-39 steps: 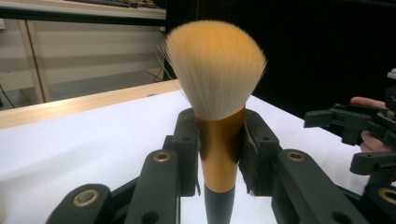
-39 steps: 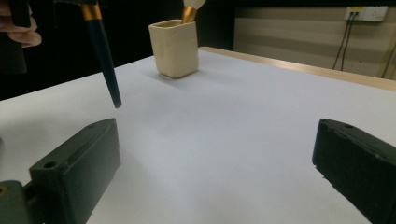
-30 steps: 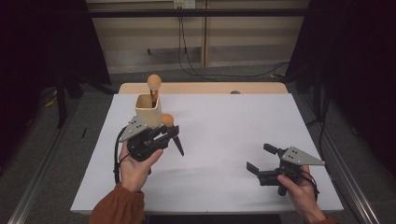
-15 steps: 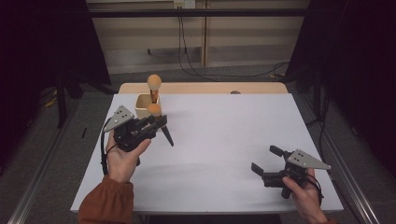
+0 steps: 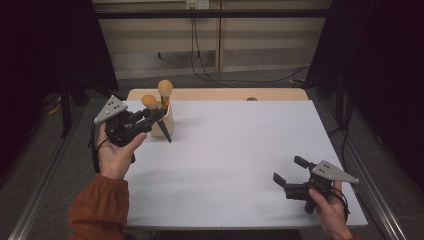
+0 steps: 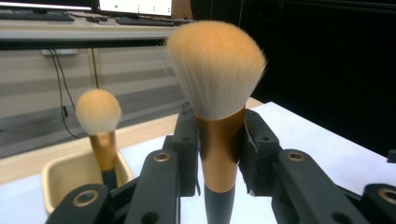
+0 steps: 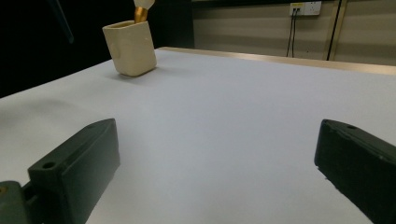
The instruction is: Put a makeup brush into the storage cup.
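Holding a makeup brush with a gold ferrule, black handle and peach bristles [image 6: 215,116], our left gripper [image 5: 150,116] clamps its jaws on the ferrule just beside the cream ceramic cup [image 5: 167,125], where a second, matching brush [image 5: 165,90] stands upright. Our right gripper [image 5: 290,172] rests well apart from that cup with jaws spread wide and nothing between them. Risk, as we judge it: the tapered handle tip may strike the cup's rim or the standing brush, tipping the cup.

Beige panelled wall [image 5: 165,35] with hanging cables [image 5: 197,55], dark curtains [image 5: 380,75], grey floor [image 5: 40,170]
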Action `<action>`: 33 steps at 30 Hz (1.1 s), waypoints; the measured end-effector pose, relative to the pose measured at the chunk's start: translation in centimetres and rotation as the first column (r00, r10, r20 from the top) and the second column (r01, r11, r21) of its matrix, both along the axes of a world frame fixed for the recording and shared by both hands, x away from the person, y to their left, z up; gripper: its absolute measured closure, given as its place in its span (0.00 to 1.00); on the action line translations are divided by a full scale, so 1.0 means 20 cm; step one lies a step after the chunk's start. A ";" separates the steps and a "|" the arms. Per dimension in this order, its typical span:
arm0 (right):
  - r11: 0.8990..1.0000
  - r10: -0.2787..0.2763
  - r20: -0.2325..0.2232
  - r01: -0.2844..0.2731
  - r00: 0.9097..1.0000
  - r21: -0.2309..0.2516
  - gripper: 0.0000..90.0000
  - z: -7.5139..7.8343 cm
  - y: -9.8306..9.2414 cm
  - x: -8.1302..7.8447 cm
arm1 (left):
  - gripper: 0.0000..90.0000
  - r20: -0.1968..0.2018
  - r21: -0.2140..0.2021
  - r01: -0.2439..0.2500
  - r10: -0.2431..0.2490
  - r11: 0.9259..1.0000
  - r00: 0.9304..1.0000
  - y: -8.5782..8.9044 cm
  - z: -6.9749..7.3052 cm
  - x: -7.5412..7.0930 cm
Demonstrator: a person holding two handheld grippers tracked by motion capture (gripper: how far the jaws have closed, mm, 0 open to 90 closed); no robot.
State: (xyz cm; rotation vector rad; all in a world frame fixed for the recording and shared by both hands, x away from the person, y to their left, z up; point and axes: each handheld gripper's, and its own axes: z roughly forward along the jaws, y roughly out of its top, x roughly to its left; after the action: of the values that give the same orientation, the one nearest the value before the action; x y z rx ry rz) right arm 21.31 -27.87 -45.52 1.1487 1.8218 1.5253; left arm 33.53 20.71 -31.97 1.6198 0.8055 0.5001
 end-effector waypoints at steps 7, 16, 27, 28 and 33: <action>1.000 0.012 0.016 -0.012 1.000 -0.016 0.00 -0.01 0.00 -0.01 | 0.78 0.027 -0.009 -0.009 0.009 1.000 1.000 0.05 0.10 0.02; 1.000 0.023 0.025 -0.023 0.999 -0.009 0.00 -0.01 -0.01 -0.03 | 0.78 0.072 0.004 -0.023 0.023 1.000 0.997 0.08 0.21 0.08; 0.999 0.027 0.031 -0.027 0.999 -0.018 0.00 -0.01 -0.01 -0.04 | 0.78 0.084 -0.005 -0.059 0.059 0.998 0.995 0.10 0.26 0.19; 0.999 0.032 0.031 -0.031 0.999 -0.019 0.00 -0.01 -0.01 -0.04 | 0.78 0.088 -0.012 -0.065 0.066 0.998 0.994 0.11 0.26 0.19; 0.999 0.034 0.036 -0.033 0.999 -0.022 0.00 -0.02 -0.01 -0.04 | 0.78 0.096 -0.020 -0.080 0.082 0.997 0.992 0.11 0.25 0.23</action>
State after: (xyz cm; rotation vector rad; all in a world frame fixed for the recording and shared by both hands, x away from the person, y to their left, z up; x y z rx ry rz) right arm 20.53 -28.01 -45.83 1.0787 1.8376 1.5320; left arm 38.17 22.92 -26.96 1.5410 0.8030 0.6240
